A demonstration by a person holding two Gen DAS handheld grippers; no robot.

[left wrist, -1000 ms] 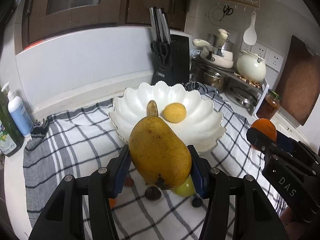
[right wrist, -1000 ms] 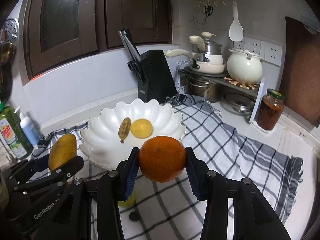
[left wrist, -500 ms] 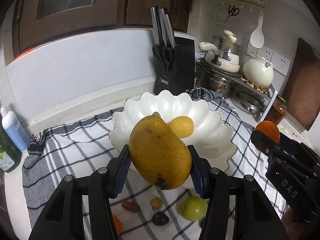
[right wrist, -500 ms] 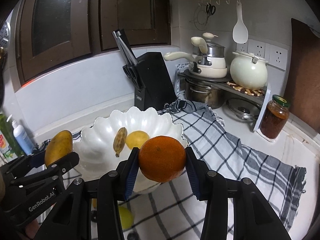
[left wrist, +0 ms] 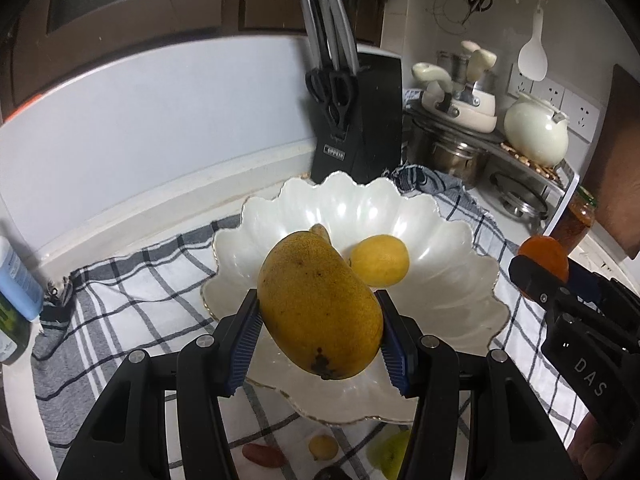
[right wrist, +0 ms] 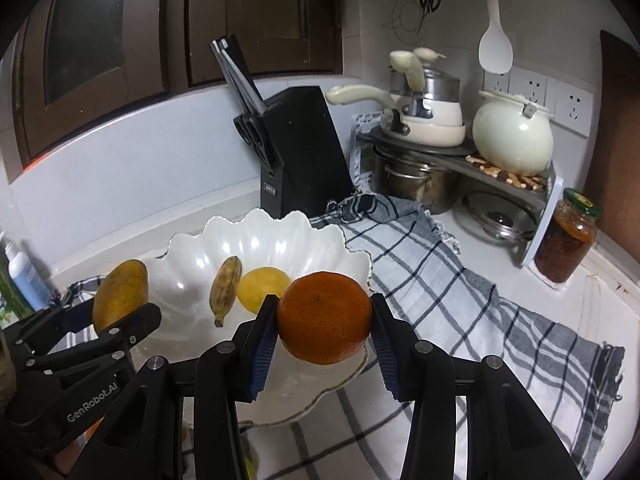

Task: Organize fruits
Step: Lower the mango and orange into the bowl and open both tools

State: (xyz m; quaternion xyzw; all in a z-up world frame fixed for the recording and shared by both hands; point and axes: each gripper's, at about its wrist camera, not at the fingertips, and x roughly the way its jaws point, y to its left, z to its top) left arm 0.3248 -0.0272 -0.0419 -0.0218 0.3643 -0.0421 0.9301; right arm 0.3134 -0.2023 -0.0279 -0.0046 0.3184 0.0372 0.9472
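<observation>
My left gripper (left wrist: 320, 316) is shut on a yellow mango (left wrist: 318, 304), held over the near rim of the white scalloped bowl (left wrist: 452, 292). My right gripper (right wrist: 324, 320) is shut on an orange (right wrist: 324, 318) above the bowl's (right wrist: 320, 244) right front edge. Inside the bowl lie a lemon (left wrist: 380, 260) and a small browned banana (right wrist: 226, 280), which the mango mostly hides in the left wrist view. The right wrist view also shows the mango (right wrist: 120, 294) in the left gripper at the left. Several small fruits, among them a green one (left wrist: 390, 450), lie on the checked cloth (left wrist: 132, 288) below the bowl.
A black knife block (left wrist: 356, 120) stands behind the bowl. Pots and a cream kettle (right wrist: 512, 136) sit on a rack at the back right, a jar (right wrist: 568, 236) beside it. Bottles (left wrist: 16, 280) stand at the left edge. The cloth (right wrist: 480, 300) stretches right of the bowl.
Both grippers have moved forward toward the bowl with their fruit and sunk slightly. The bowl now looms larger and lies under the mango and the orange. Both grips are unchanged.
</observation>
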